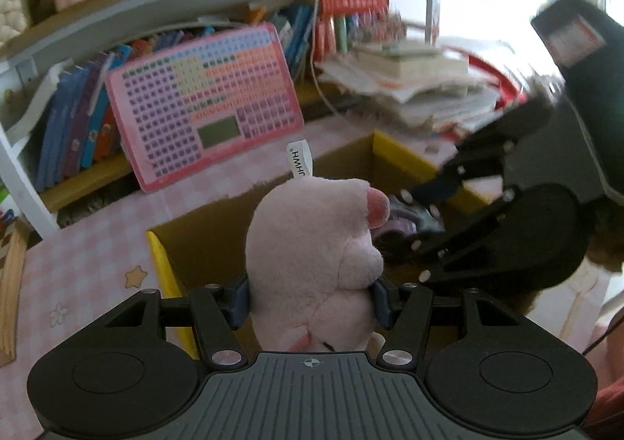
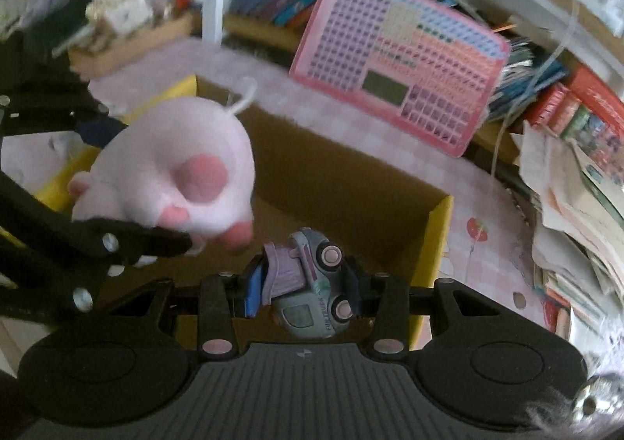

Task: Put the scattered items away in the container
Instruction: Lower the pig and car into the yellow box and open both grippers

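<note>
Behind yellow box (image 2: 433, 241): pink keyboard toy (image 2: 397, 62), book shelves (image 1: 78, 116).

Both tongs tilt downward, left tongs (image 1: 312, 294) and right tongs (image 2: 302, 284) each clamped shut.

The left gripper (image 1: 312, 301) is built of matte black plastic: a ribbed grey-black base plate marked with a small white crosshair, a round black disc at each side, and angled link arms pinned with silver screws. Dark blue pads are fitted to its fingers (image 1: 238, 303). The right gripper (image 2: 302, 284) is made the same way, with a like crosshair on its ribbed plate, silver screw heads on its links and a brighter blue pad on one of its fingers (image 2: 253, 290).
</note>
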The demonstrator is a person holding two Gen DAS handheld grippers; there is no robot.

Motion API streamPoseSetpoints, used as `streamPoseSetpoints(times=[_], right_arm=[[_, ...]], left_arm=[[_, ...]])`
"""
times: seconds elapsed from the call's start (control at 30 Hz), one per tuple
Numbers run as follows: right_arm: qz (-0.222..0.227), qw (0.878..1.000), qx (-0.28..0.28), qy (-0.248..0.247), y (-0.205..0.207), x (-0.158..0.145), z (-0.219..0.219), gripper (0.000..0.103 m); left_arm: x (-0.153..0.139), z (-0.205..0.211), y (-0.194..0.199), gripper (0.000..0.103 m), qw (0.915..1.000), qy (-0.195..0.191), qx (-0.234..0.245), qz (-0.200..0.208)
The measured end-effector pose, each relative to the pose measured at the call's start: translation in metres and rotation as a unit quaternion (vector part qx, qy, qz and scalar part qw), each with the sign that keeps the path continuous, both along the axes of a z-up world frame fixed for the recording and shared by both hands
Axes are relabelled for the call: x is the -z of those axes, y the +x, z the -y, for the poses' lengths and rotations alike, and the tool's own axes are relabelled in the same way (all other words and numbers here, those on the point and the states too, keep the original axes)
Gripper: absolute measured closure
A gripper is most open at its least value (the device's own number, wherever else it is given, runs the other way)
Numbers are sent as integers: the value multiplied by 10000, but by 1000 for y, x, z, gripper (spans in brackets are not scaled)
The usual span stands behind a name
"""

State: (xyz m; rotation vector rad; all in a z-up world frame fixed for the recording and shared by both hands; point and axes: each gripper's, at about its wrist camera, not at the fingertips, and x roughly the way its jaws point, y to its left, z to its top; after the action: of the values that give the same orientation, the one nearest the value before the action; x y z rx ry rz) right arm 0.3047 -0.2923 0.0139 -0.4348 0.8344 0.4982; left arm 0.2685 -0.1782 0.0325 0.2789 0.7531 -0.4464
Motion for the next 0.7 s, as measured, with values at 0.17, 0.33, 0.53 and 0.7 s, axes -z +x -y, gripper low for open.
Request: streamPoseSetpoints(times=[0.17,0.33,0.53,0.7], right_arm=[[-190,9985,-373,-360,20,16,-14,64],[-424,9956,-643,-534,27,27,-24,64],[-651,9929,-753,-644,31,42,-28,64],[-743,9928,-722,-596,33,45,-27,64]], left_arm=[[16,10,15,44,9988,445,118,-189],[26,15,22,43,9955,874,194,-317],[36,18,25,43,9928,1106,210,-414],[36,19,22,39,9924,1164,131,-383]])
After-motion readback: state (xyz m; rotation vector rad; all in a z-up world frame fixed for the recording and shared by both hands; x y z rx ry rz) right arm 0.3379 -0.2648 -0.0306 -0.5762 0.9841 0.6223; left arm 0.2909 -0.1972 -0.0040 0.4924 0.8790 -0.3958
